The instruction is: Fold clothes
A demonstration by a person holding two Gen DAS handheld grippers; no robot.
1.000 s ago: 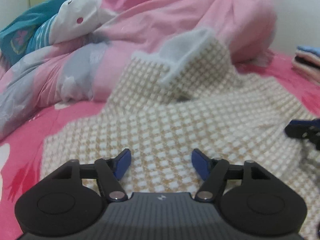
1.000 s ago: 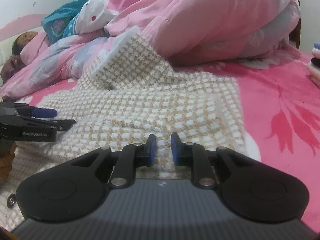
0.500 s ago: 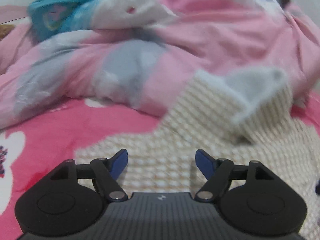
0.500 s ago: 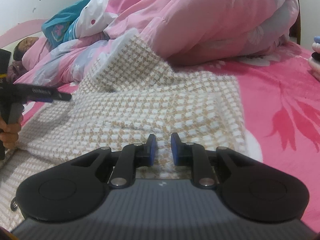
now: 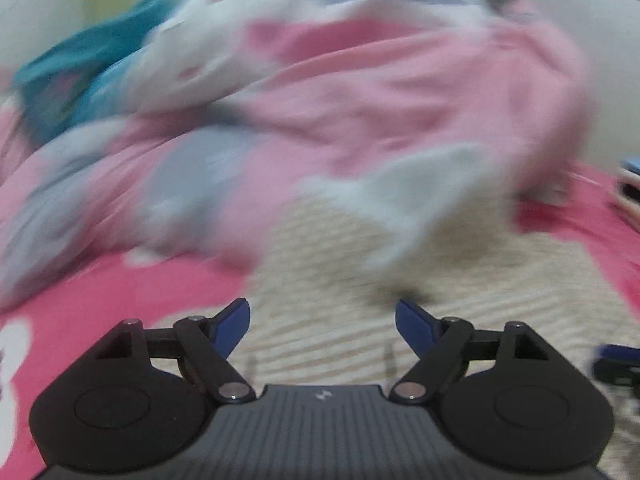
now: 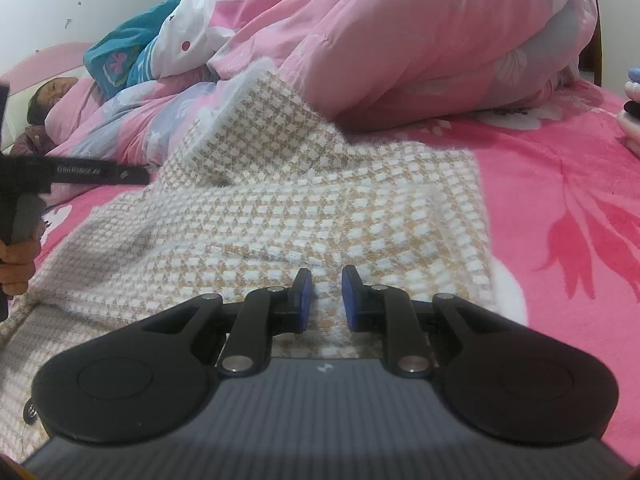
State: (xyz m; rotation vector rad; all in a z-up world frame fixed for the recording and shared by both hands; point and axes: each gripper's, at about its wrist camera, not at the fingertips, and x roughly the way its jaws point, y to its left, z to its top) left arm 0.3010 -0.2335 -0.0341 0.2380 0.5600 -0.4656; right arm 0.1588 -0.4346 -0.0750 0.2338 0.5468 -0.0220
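Note:
A fluffy beige-and-white checked garment [image 6: 320,208] lies spread on the pink bed, its far part [image 6: 256,120] propped against the quilt. My right gripper [image 6: 327,296] is at the near hem, its blue pads [image 6: 304,300] closed to a narrow gap with fabric between them. My left gripper [image 5: 322,320] hangs open over the garment [image 5: 360,280] near its left edge, holding nothing; this view is motion-blurred. From the right wrist view the left gripper [image 6: 140,176] sits raised at the far left, held by a hand [image 6: 16,264].
A bulky pink, white and grey quilt [image 6: 400,48] fills the back of the bed, with a teal cloth [image 6: 120,56] behind it. A person's head [image 6: 52,92] rests at the far left. Folded clothes [image 6: 632,112] are stacked at the right edge. Bare pink sheet [image 6: 560,200] lies to the right.
My left gripper has risen off the garment and moved to its far left side, still open and swinging. My right gripper has stayed put with the same narrow gap.

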